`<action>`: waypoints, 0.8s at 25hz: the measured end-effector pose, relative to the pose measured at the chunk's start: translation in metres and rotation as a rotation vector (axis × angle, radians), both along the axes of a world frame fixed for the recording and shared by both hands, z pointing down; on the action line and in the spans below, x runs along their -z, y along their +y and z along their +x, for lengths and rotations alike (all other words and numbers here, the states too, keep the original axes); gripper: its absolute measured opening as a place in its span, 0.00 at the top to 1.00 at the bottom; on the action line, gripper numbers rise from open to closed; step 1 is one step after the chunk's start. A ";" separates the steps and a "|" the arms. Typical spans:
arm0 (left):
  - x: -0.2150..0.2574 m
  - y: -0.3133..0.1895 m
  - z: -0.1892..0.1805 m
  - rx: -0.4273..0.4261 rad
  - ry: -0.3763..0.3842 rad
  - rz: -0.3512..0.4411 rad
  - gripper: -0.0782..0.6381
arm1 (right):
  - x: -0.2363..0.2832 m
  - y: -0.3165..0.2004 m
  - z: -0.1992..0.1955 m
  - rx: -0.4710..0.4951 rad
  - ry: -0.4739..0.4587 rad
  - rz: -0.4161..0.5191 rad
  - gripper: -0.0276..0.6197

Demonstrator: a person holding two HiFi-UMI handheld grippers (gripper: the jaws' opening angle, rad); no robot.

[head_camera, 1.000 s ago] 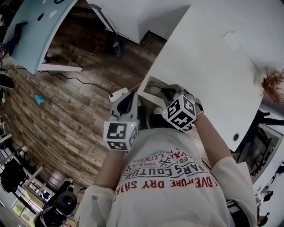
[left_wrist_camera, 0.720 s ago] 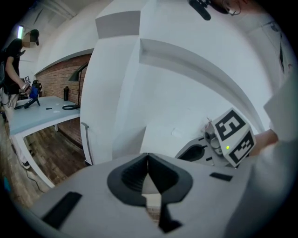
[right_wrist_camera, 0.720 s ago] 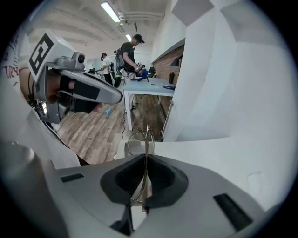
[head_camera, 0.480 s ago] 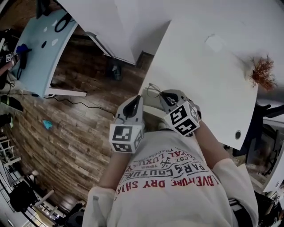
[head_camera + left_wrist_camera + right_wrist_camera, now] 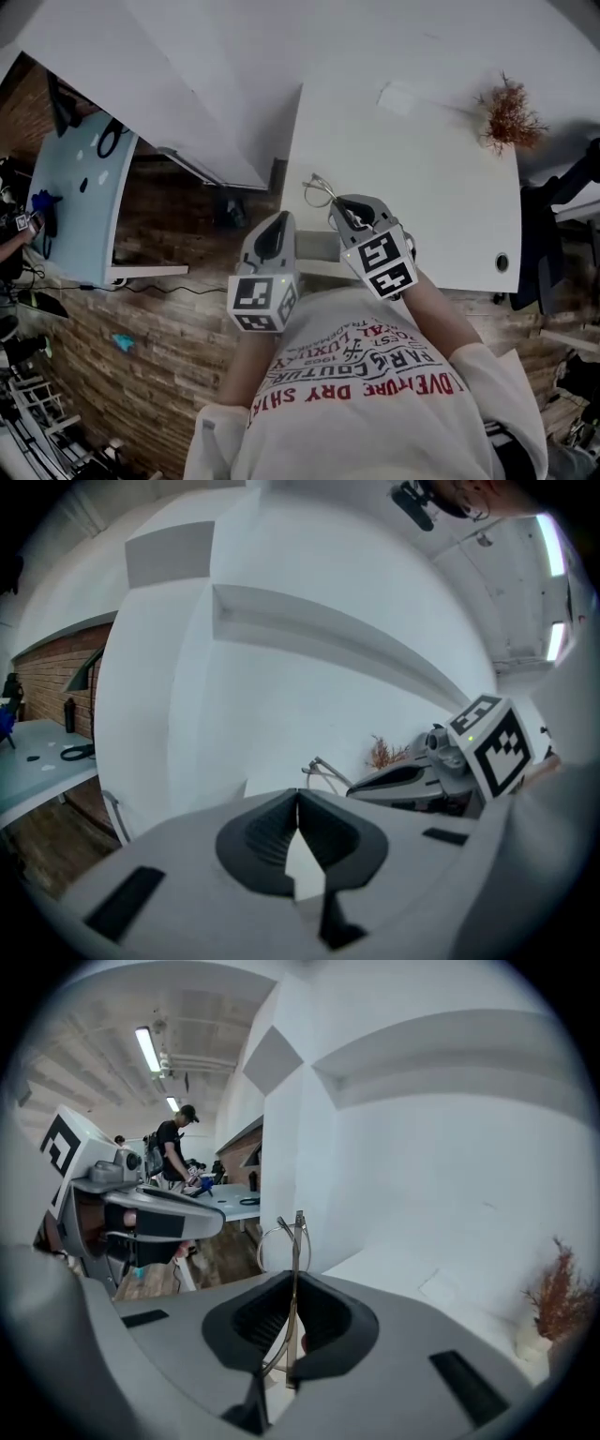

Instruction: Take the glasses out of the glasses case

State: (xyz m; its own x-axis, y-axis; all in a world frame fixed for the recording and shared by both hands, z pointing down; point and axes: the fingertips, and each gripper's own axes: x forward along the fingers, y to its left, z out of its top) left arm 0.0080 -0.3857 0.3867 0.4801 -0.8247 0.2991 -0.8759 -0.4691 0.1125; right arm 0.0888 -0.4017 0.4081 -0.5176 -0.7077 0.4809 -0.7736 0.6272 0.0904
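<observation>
One pair of glasses (image 5: pixel 292 1241) sat pinched in the right gripper (image 5: pixel 292 1288), whose jaws were closed on the thin metal frame. Its long axis ran along the jaws, with a wire lens rim pointing out past their tips, away from the person, above the near left corner of the white table (image 5: pixel 422 169). Just beside it, the left gripper (image 5: pixel 298 803) had its jaws together, holding nothing.

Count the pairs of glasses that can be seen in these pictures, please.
1. The glasses are gripped between the jaws of the right gripper, by a corner of the white table. The left gripper is shut and empty. No other pair shows.
</observation>
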 end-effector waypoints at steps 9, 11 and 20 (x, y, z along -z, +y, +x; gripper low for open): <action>0.025 -0.010 0.023 -0.098 0.008 0.058 0.88 | 0.032 -0.004 0.042 -0.252 -0.165 0.098 0.92; 0.031 -0.011 0.025 -0.110 0.015 0.068 0.88 | 0.034 -0.006 0.048 -0.290 -0.184 0.099 0.92; 0.026 -0.011 0.026 -0.134 0.034 0.044 0.88 | 0.033 0.000 0.057 -0.358 -0.222 0.088 0.92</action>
State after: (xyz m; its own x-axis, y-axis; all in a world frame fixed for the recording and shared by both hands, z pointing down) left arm 0.0344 -0.3969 0.3604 0.5963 -0.7642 0.2459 -0.8009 -0.5871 0.1177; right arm 0.1459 -0.4020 0.3756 -0.3158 -0.8951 0.3148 -0.9479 0.3126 -0.0619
